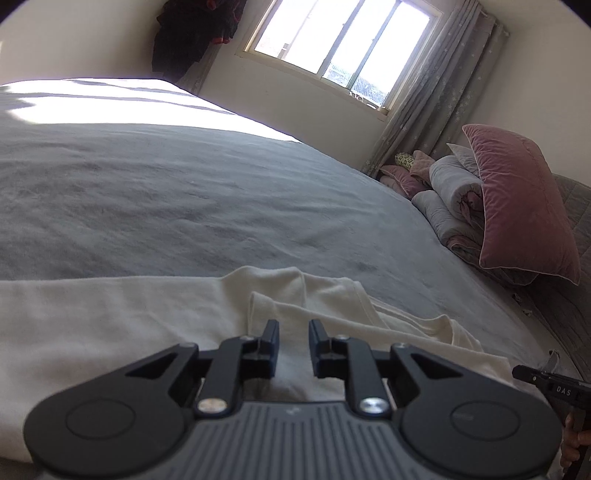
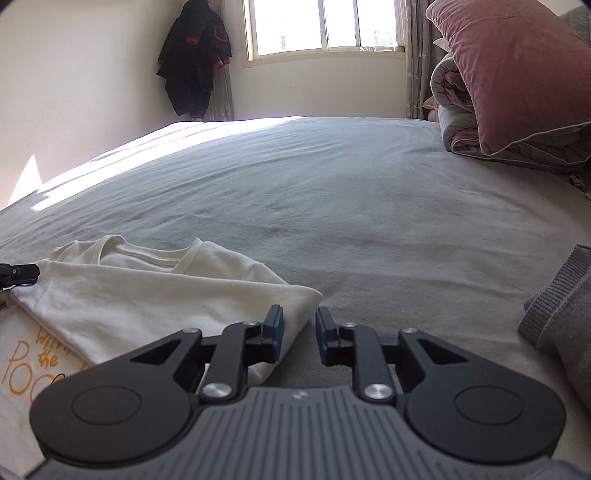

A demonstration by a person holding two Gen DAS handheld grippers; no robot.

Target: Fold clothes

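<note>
My left claw sits low over the cream T-shirt, jaws parted with nothing between them, the fabric lying directly under and ahead of the fingers. My right claw is likewise parted and empty, hovering at the shirt's folded right edge, with its left finger over the cloth and its right finger over bare bed. From the right wrist view the T-shirt lies at my 9 to 11 o'clock, one side already turned over so the orange print peeks out at 8 o'clock and the collar points away toward 11. I judge I am mid-fold: one lengthwise fold is laid and both claws are free. The next move calls for a pinch on an edge, probably the far sleeve bunched at 1 o'clock in the left view, without dragging the layer beneath. Both claws are held nearly level, pointing across the bed. A grey sweater waits at 3 o'clock. Farther off, a pink pillow leans on rolled bedding at 1 o'clock, a dark jacket hangs at 11, and the window sits at 12.
</note>
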